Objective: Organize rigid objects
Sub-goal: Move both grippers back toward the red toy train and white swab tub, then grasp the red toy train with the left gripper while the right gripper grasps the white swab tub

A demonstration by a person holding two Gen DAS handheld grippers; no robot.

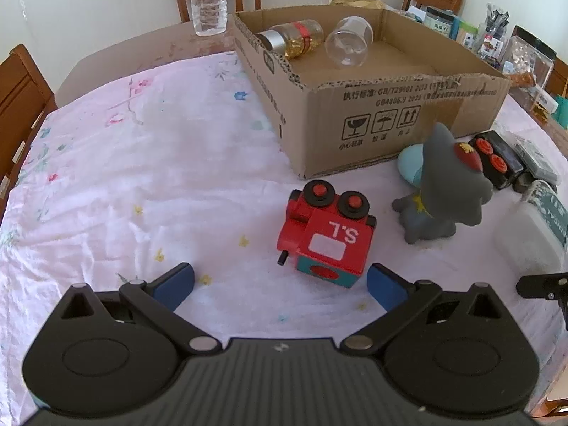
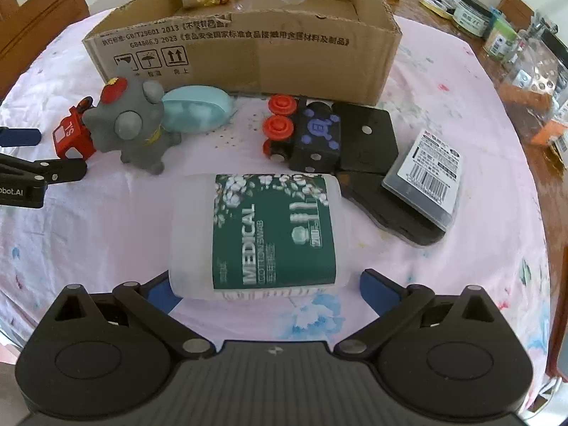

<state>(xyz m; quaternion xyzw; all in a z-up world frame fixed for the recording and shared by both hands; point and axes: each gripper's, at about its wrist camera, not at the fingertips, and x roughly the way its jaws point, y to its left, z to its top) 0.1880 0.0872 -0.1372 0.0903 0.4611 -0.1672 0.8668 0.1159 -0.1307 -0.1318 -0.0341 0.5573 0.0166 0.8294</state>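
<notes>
A red toy train [image 1: 328,238] lies on its side on the pink cloth, just ahead of my open left gripper [image 1: 280,284] and right of centre. A grey toy figure [image 1: 443,191] stands right of it. My open right gripper [image 2: 264,289] straddles the near end of a cotton swab tub [image 2: 259,234] lying on its side; whether the pads touch it I cannot tell. A cardboard box [image 1: 387,120] holds a jar [image 1: 294,37] and a clear cup [image 1: 349,41]. The box [image 2: 248,39], figure [image 2: 136,124] and train [image 2: 72,135] also show in the right wrist view.
A black toy train [image 2: 305,138], black flat blocks [image 2: 365,138], a light blue case [image 2: 197,110] and a barcoded plastic case [image 2: 426,177] lie by the box. A water bottle [image 1: 208,0] stands behind. Jars and clutter [image 2: 514,46] crowd the right edge. Chairs surround the table.
</notes>
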